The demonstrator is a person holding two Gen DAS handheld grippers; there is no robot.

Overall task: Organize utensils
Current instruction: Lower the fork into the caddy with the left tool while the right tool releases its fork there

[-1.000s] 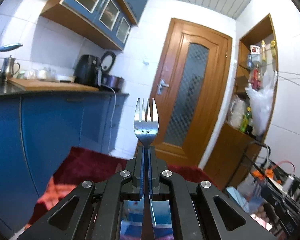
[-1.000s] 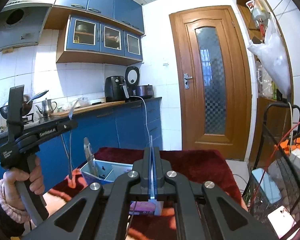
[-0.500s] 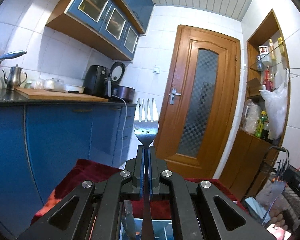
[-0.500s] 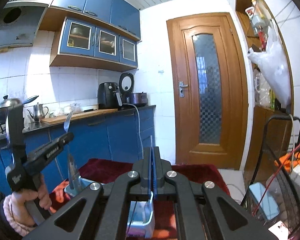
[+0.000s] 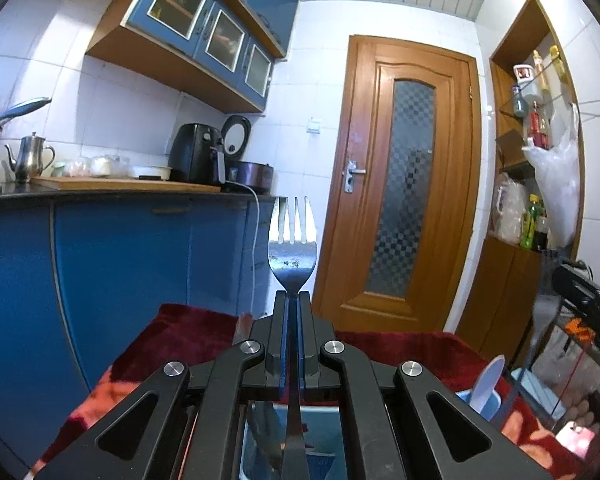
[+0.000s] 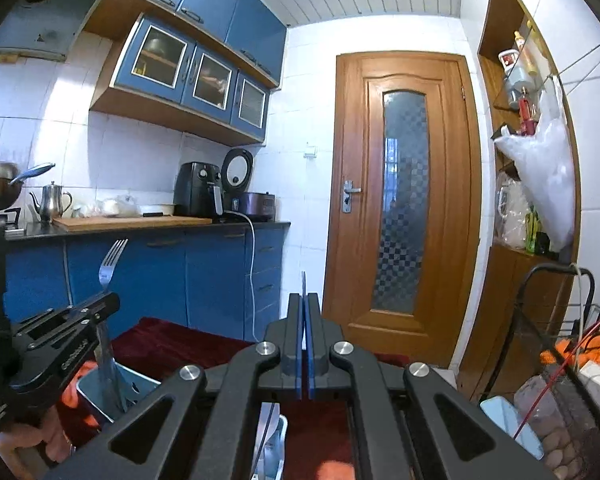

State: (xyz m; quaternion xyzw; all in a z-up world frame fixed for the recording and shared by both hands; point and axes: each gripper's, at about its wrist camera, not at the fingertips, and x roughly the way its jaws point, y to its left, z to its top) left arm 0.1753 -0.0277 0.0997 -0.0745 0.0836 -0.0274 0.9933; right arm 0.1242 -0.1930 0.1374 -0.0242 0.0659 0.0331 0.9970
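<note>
Lettering on left tool (image 6: 108, 304) seems unreadable.

Left tongs (image 6: 107, 307) grip fork (image 6: 111, 261) (tines up).

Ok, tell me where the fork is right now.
The fork stands upright, tines up, clamped in the left claw. In the right wrist view it is at the left, its handle reaching down into the metal bin.

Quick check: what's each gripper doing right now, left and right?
Left gripper: closed on a fork, tines up.
Right gripper: closed on something thin; cannot tell what.
</note>
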